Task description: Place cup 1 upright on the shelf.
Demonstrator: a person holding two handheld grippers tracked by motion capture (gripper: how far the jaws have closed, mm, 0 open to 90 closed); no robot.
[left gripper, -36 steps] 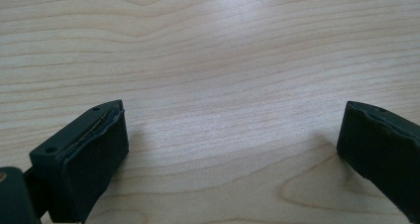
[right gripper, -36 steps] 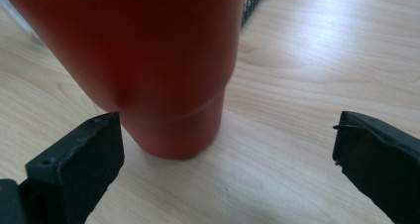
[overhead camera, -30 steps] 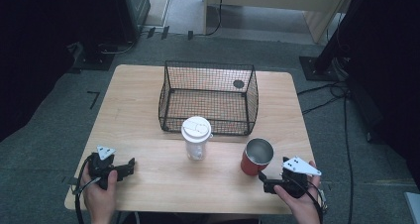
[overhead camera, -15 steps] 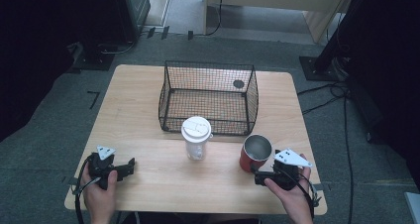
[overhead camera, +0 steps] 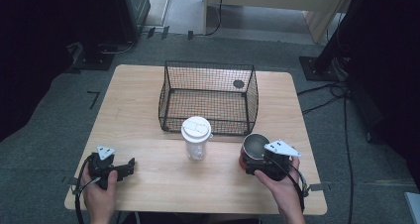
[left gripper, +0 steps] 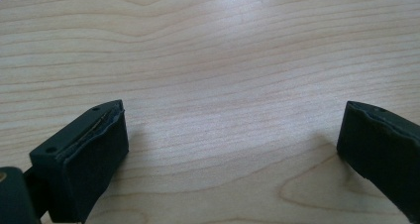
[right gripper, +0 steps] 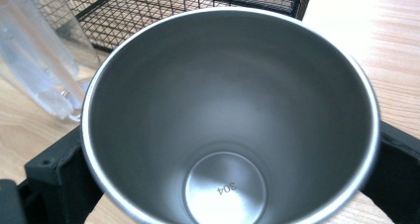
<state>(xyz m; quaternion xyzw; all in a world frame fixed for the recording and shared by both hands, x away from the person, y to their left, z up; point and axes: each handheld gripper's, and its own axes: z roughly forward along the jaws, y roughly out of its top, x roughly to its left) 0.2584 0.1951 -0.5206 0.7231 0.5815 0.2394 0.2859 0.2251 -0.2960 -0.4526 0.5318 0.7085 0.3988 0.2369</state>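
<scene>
Closing the right gripper on the steel cup near the table's right front: jaws spread astride its wall, apparently not yet pinching. Squeeze squarely, lift upright, clear the basket rim. Left gripper jaws spread, empty.

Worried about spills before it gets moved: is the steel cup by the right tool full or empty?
Empty. The right gripper view looks straight into the steel cup: bare metal walls and a dry bottom stamped 304, no liquid.

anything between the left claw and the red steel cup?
Yes: in the high view the lidded clear cup stands on the table between the left claw and the red steel cup.
</scene>
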